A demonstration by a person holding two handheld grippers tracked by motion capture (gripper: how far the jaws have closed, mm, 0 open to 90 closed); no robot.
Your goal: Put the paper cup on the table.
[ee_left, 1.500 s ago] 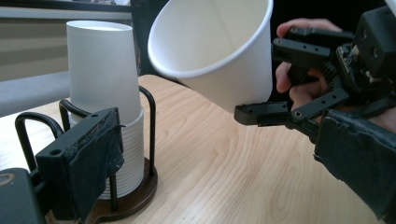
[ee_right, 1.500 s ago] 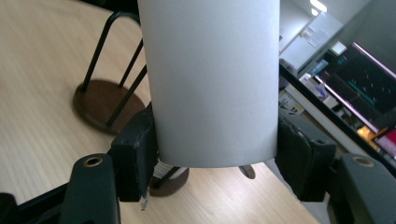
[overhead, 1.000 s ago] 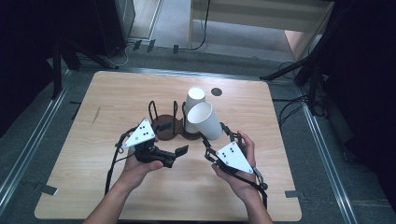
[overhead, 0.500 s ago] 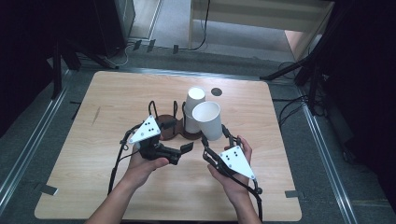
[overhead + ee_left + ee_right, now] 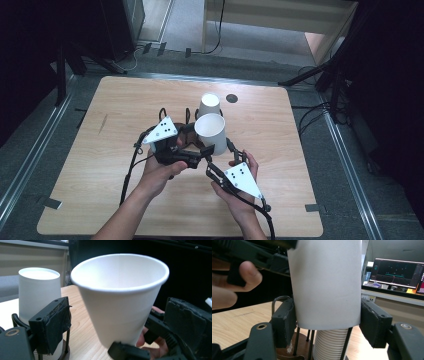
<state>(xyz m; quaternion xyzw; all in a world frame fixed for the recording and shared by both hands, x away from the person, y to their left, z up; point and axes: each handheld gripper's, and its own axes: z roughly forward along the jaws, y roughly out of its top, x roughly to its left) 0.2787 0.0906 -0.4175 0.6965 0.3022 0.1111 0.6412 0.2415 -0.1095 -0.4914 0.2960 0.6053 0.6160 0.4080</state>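
- Between the right gripper's (image 5: 327,322) pads sits a white paper cup (image 5: 211,131), mouth up, clamped at its base, lifted just above the cup stack (image 5: 329,345) in a wire holder (image 5: 298,341).
- Left gripper (image 5: 120,327): jaws have just been closing, pads flanking the cup, not pressing it.
- Second upturned cup (image 5: 210,104) just beyond.
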